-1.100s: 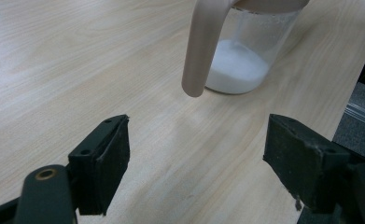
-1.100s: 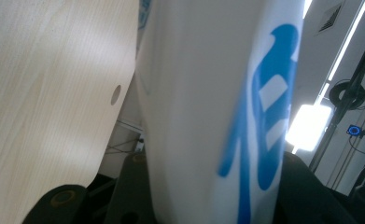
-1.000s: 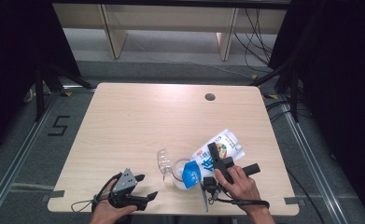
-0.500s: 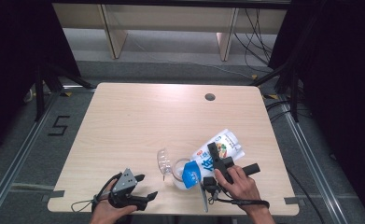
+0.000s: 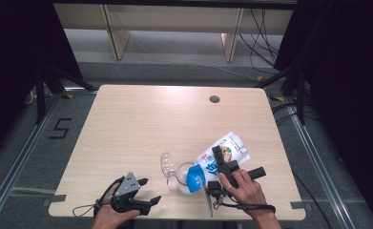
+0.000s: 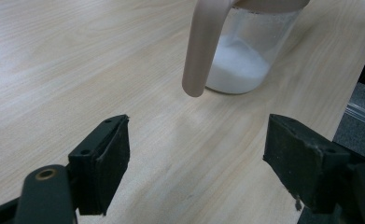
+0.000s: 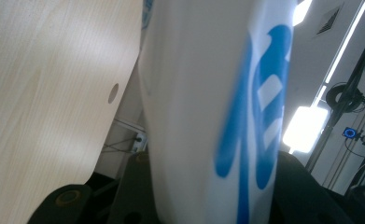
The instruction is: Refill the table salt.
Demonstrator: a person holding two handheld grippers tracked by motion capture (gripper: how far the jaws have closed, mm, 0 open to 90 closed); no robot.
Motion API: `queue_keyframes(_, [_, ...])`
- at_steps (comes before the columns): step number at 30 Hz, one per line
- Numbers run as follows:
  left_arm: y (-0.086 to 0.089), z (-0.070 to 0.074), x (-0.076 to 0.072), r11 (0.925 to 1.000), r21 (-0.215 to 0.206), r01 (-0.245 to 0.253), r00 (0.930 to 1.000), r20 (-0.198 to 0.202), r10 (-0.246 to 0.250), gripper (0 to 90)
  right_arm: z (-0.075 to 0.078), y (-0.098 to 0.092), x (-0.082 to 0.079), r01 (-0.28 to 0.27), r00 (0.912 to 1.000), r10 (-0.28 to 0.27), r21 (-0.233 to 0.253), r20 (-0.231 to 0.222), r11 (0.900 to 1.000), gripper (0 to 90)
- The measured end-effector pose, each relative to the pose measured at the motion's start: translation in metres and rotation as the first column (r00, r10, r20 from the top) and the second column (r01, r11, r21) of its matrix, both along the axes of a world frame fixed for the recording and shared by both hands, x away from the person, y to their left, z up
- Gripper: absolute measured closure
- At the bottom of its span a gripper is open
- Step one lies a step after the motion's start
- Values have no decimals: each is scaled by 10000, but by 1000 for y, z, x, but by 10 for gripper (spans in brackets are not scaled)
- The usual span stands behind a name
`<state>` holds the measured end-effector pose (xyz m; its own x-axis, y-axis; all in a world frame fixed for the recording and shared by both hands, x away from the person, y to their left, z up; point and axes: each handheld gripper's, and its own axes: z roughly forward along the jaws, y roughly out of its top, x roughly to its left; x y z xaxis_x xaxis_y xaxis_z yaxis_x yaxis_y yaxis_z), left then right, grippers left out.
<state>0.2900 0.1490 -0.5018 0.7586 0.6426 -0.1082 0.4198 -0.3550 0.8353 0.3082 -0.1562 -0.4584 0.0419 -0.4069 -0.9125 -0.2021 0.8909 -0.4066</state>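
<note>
While the right claw pinches a glossy white-and-blue pouch, clear round jar holding white powder, left claw gaping, pale woodgrain table.

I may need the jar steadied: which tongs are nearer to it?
Right. The right tongs grip the bag tilted over the jar, just beside it. The left tongs rest open at the table's front edge, off to the jar's left, apart from it.

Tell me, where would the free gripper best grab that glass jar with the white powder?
Probably the jar body, low on its round clear wall, approached level from the left gripper side. Its jaws already stand wide open facing it, and the hanging handle looks too loose to steady it.
</note>
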Motion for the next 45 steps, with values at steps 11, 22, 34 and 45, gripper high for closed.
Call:
queue_keyframes(11, [0, 0, 0, 10000, 45, -33, 10000, -29, 34, 220, 0, 0, 0, 35, 9999, -35, 9, -98, 10000, 703])
queue_keyframes(22, [0, 0, 0, 10000, -13, -20, 10000, -12, 20, 220, -1, 1, -1, 18, 10000, -17, -49, 15, 10000, 708])
queue_keyframes(34, [0, 0, 0, 10000, 73, 25, 10000, 10, -25, 220, 0, 1, -1, -18, 10000, 19, -142, 82, 9999, 714])
queue_keyframes(45, [0, 0, 0, 10000, 60, 13, 10000, -5, -13, 219, 0, 1, 0, 22, 10000, -22, -212, 29, 9998, 717])
